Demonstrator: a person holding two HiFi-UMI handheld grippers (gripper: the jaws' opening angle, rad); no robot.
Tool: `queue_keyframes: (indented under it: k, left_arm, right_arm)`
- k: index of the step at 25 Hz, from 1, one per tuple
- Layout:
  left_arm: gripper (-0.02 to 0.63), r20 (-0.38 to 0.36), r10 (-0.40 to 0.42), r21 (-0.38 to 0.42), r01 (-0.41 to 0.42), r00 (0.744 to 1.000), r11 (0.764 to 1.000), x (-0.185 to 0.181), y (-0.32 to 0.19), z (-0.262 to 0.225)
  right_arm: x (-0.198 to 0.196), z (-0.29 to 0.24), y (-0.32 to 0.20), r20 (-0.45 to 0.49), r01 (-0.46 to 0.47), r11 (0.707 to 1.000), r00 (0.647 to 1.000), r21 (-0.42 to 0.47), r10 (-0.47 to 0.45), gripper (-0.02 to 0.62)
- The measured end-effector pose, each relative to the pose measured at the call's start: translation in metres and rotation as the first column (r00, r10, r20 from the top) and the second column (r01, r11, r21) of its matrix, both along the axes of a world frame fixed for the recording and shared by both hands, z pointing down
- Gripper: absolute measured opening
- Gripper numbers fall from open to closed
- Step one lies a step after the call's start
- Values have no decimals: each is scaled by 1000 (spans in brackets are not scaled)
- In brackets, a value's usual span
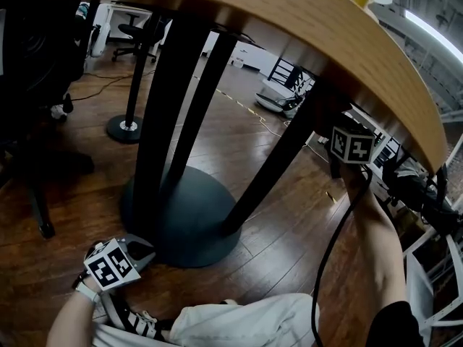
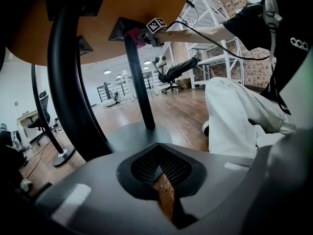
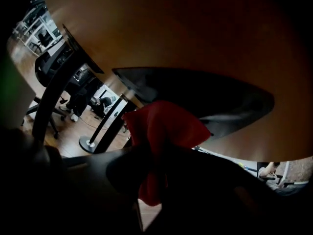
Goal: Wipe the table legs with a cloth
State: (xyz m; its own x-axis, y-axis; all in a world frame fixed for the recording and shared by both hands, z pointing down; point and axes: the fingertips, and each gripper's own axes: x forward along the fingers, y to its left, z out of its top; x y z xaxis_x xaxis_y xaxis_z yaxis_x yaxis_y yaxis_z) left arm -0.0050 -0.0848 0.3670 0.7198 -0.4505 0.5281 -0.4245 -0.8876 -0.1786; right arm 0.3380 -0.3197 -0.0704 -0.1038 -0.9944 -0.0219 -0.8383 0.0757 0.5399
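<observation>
You've got plank floor [image 1: 289,223] all round. Off to your left there's a black pole stand [image 1: 125,125] on a round base, with a dark chair [image 1: 29,78] nearer. A thin cable [image 1: 249,110] trails over the boards. The left gripper view shows a black swivel chair [image 2: 172,74], and white racks [image 2: 215,58] by a brick wall [image 2: 252,70].

I count one round wooden tabletop [image 1: 325,35], three slanting black metal table legs [image 1: 168,107], one dark round base plate [image 1: 202,201], one red cloth [image 3: 166,126], and two grey handheld grippers: left gripper [image 2: 159,170], right gripper [image 3: 149,180].
</observation>
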Motion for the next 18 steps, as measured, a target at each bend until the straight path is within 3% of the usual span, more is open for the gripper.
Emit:
queue_keyframes:
  k: [9, 15, 18]
  left_arm:
    - [-8, 19, -2, -21, 2, 1000, 1000, -2, 0, 10]
    - [-8, 28, 7, -30, -7, 1000, 1000, 1, 0, 14]
    - [-8, 33, 3, -40, -2, 999, 999, 3, -1, 18]
  right_arm:
    - [26, 6, -14, -59, -96, 995, 993, 26, 98, 49]
    - [35, 46, -29, -193, -115, 993, 975, 4, 114, 49]
    - [37, 72, -37, -215, -105, 994, 972, -18, 99, 49]
